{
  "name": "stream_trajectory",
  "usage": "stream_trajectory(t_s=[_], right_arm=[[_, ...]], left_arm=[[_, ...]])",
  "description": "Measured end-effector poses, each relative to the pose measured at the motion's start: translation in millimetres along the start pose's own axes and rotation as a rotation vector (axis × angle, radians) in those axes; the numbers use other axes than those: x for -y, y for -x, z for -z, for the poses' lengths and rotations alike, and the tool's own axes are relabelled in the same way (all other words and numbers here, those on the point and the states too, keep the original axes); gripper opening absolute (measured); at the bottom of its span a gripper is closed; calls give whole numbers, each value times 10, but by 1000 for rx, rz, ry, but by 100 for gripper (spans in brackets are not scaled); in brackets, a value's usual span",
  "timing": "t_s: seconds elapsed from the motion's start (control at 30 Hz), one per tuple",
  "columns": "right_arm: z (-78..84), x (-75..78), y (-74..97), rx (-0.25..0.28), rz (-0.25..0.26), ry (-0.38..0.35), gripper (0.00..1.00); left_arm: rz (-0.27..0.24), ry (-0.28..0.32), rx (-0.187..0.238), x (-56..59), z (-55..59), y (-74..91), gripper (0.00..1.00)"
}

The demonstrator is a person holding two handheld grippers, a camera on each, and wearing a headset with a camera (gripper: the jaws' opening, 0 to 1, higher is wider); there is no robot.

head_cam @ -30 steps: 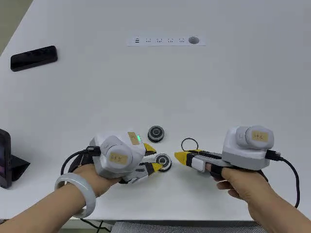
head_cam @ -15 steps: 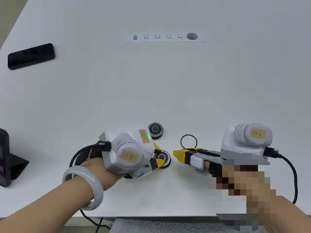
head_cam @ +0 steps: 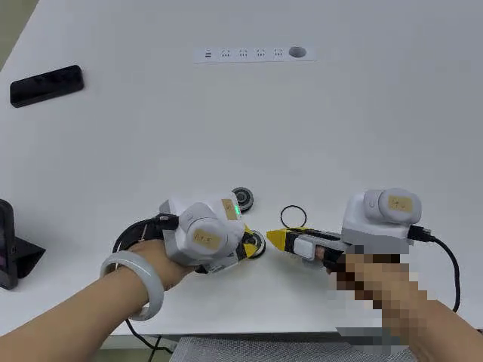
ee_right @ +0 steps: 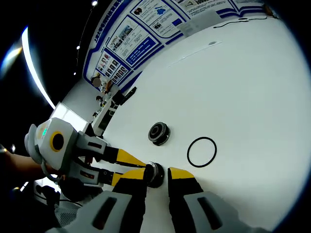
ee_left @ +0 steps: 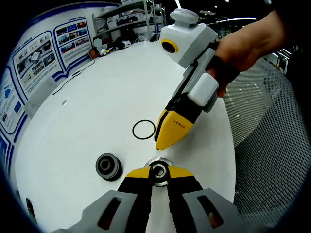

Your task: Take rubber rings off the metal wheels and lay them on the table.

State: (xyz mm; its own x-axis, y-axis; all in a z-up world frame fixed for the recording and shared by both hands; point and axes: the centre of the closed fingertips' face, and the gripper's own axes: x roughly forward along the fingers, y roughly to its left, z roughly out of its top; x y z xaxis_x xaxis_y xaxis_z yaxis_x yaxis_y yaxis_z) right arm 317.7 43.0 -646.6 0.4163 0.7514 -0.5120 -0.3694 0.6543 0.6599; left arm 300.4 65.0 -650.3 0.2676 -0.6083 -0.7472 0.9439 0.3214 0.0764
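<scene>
Left gripper point(ee_left: 158, 175) pinches a metal wheel point(ee_right: 153, 174); right gripper point(ee_left: 167, 136), spread unclear, just beside the wheel, could knock it loose.

The left tongs point(head_cam: 247, 245) and right tongs point(head_cam: 275, 239) are pale grey shells with black jaws tipped yellow, each bearing a tan sticker point(head_cam: 205, 240) and trailing a black cable point(head_cam: 427, 237). A thick, pale bangle point(head_cam: 128, 259) rings the left wrist.

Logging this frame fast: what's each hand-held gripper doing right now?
Left hand-held gripper: shut on the small round metal wheel.
Right hand-held gripper: tips at that wheel; open or shut cannot be told.
</scene>
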Motion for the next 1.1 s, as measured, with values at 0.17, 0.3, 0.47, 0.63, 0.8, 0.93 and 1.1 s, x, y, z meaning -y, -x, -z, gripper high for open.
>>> stream_trajectory(t_s=[0.17,0.3,0.47,0.63,0.8,0.93,1.1], right_arm=[[6,-2,0,1,-5,-11,18],[-2,10,8,7,-6,-27,18],[10,-25,-9,-3,-23,-35,19],[33,-54,-60,-19,-40,-38,20],[71,-90,-115,-49,-72,-74,23],[102,-68,-162,-76,-76,-94,24],[113,-22,-210,-92,-84,-113,25]], left_arm=[[12,4,-16,2,32,-2,16],[7,5,-18,-14,35,-5,14],[12,5,-22,-9,43,-11,14],[14,5,-24,-9,43,-9,14],[17,5,-22,-6,40,-14,14],[19,12,-17,-7,49,-16,14],[18,18,-12,-2,45,-17,14]])
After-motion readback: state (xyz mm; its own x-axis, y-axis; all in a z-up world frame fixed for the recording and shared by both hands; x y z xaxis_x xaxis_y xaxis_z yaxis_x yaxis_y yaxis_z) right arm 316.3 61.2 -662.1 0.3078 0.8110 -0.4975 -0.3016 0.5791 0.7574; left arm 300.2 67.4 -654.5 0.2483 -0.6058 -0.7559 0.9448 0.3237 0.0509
